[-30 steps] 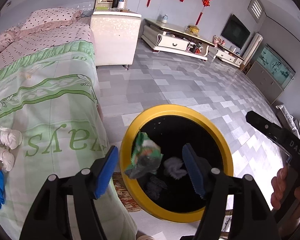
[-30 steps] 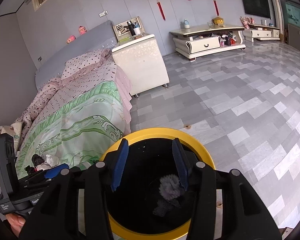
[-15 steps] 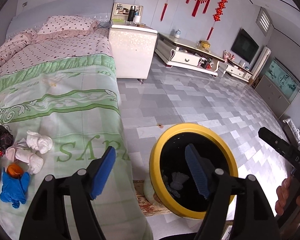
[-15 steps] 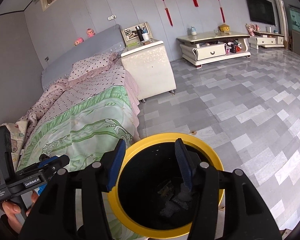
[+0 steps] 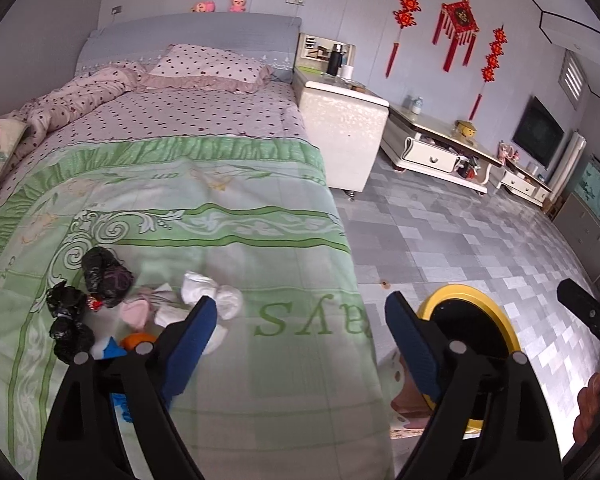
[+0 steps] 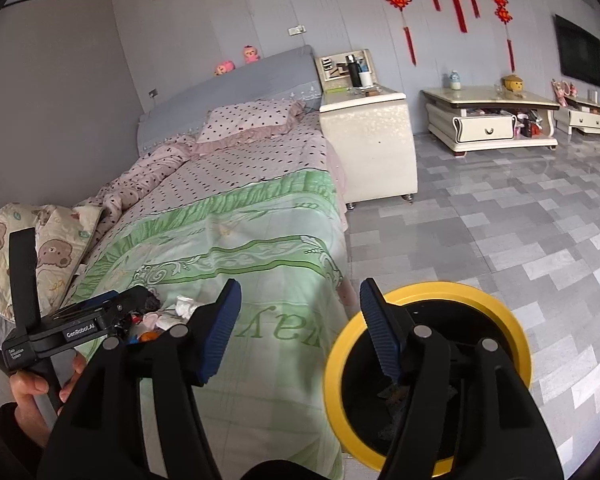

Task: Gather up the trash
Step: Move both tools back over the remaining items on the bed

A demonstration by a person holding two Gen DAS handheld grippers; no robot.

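The left gripper (image 5: 300, 320) and right gripper (image 6: 300, 312) are both opening, with nothing between the blue pads. The round yellow-rimmed black trash bin (image 5: 496, 320) sits lower right on the floor. Crumpled white tissues (image 5: 210, 292) and black plastic bags (image 5: 104, 272) lie lower left on the green bed cover (image 5: 220, 240).

At the lower left of the left wrist view, a gripper finger (image 5: 188, 344) is covering part of the orange and blue scraps (image 5: 140, 340). At lower right, the other finger is hiding part of the yellow-rimmed bin (image 5: 496, 316), leaving its contents too dark to tell.
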